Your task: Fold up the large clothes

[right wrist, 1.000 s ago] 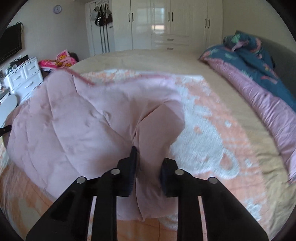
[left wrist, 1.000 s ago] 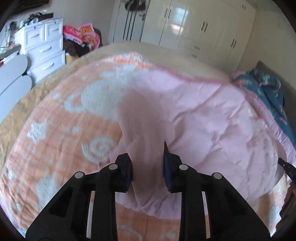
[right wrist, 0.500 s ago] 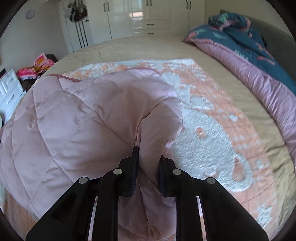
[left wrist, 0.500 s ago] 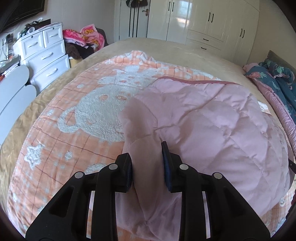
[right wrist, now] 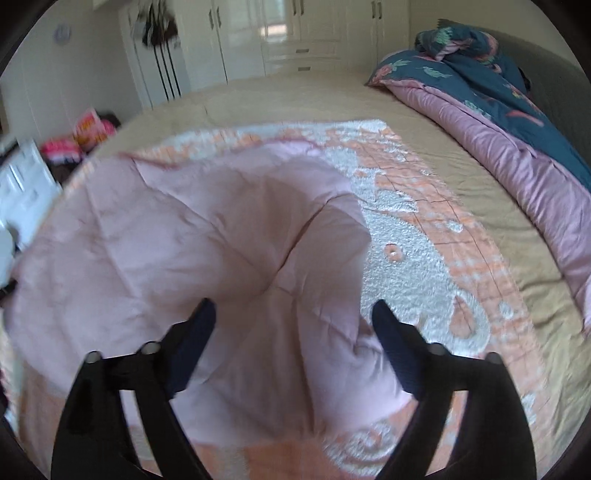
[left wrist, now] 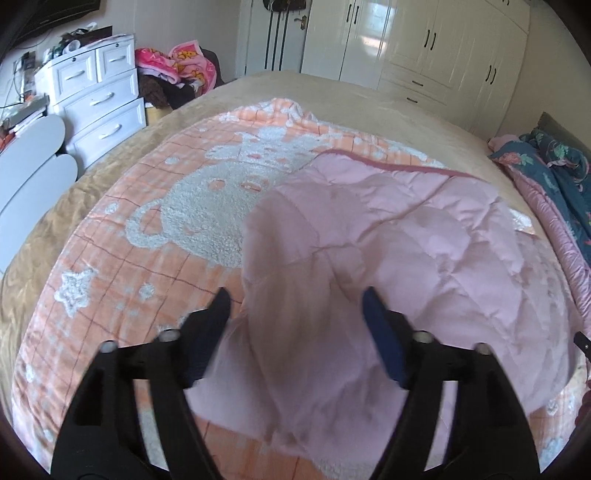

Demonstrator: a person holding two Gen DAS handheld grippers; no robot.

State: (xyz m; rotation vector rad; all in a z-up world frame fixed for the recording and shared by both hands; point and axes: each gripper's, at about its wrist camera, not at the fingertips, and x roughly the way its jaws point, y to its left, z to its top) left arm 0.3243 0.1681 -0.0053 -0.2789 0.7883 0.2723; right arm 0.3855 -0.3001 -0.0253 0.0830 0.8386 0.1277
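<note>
On the bed (left wrist: 362, 99), over an orange blanket (left wrist: 122, 258) with a white fleecy animal pattern, lies the pink quilt (left wrist: 424, 251), doubled over so that its dark-piped edge runs across the far side. The left tongs (left wrist: 295, 306) stand wide and their jaws are opening; a raised fold of the quilt sits between the jaws, blurred, and neither dark-blue pad presses on it. The right tongs (right wrist: 291, 314) stand wider still, jaws also opening, with a puckered hump of the same quilt (right wrist: 221, 229) between them and a clear gap at each pad. Neither tongs holds anything.

The left view shows the quilt's left margin, where it ends against the blanket's white figure, and beyond the bed a white chest of drawers (left wrist: 99, 99) with a heap of bright pink cloth (left wrist: 173, 66) beside it, plus a long run of white wardrobes (left wrist: 424, 48). At its right edge only a corner of a dark floral duvet (left wrist: 554, 173) appears.

The right view shows that duvet (right wrist: 491, 85) far more fully: blue-green outside, pink lining turned out, bunched along the bed's far right side, well apart from the quilt. It also shows the quilt's right margin, the blanket (right wrist: 424, 258) bare beside it, and a wall clock (right wrist: 62, 34) at upper left. The drawers are a blurred sliver at its left edge.
</note>
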